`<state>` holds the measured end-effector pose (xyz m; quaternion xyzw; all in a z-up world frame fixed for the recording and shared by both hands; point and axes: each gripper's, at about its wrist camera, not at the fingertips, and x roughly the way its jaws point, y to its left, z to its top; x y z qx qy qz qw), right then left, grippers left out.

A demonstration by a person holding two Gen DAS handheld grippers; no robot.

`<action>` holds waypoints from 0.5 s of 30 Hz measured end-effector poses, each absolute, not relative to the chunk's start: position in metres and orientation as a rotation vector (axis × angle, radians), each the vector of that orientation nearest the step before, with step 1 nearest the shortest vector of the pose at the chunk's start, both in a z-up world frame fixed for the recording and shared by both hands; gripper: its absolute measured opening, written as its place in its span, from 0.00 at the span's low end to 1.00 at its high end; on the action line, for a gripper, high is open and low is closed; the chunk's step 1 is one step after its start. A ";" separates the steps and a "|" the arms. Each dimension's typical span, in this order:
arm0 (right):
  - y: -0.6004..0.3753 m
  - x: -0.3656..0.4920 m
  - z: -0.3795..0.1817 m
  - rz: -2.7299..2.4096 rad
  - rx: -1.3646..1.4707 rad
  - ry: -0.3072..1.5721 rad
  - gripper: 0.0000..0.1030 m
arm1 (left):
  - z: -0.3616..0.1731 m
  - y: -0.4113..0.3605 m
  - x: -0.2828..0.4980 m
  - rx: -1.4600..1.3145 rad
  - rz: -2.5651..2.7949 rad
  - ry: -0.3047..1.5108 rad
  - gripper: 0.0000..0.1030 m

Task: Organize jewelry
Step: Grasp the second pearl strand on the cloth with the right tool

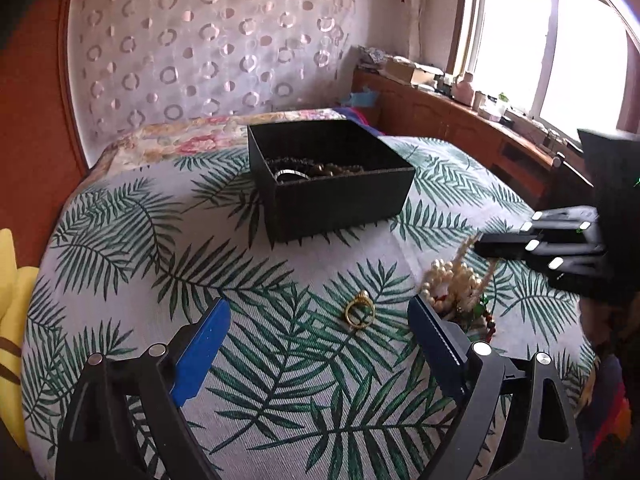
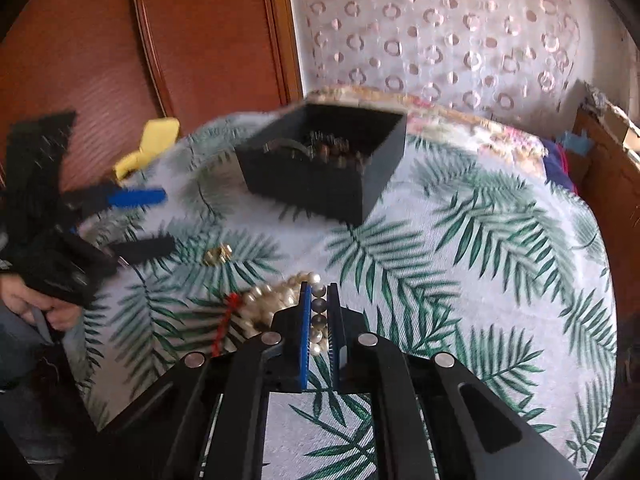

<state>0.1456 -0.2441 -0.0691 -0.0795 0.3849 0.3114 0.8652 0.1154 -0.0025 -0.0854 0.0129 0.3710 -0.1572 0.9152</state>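
- Gripping a strand of round, glossy cream pearls between its blue-faced fingers, the right tool [image 2: 319, 322] is clamped on the pearl necklace [image 2: 276, 300], part of which lifts off the bed while the rest lies heaped on it.
- Spread wide with nothing between its flat blue pads, the left tool [image 1: 320, 344] hovers low over the bed [image 1: 280, 380], whose woven cover is printed with green palm fronds.
- A small gold ring [image 1: 360, 313], with a bead-like knob on top, lies on the cover between the left tool's fingers, just beside the pearl heap.
- A red beaded strand [image 2: 224, 322] and a few green beads [image 1: 482, 304] are tangled into the pearl pile.
- Farther back on the bed sits a square, matte black box [image 1: 340, 208], lidless, holding dark beaded pieces and a silvery bangle [image 1: 290, 175].
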 end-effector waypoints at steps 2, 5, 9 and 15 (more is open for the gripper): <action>-0.248 0.141 -0.059 0.652 -0.149 0.771 0.08 | -0.088 -0.005 0.116 0.034 -0.327 0.775 0.84; -0.253 0.135 -0.047 0.651 -0.128 0.731 0.08 | -0.090 -0.008 0.117 0.041 -0.339 0.790 0.84; -0.259 0.130 -0.033 0.655 -0.107 0.693 0.08 | -0.092 -0.015 0.116 0.056 -0.352 0.795 0.84; -0.260 0.129 -0.041 0.641 -0.105 0.709 0.08 | -0.095 -0.028 0.117 0.087 -0.372 0.810 0.71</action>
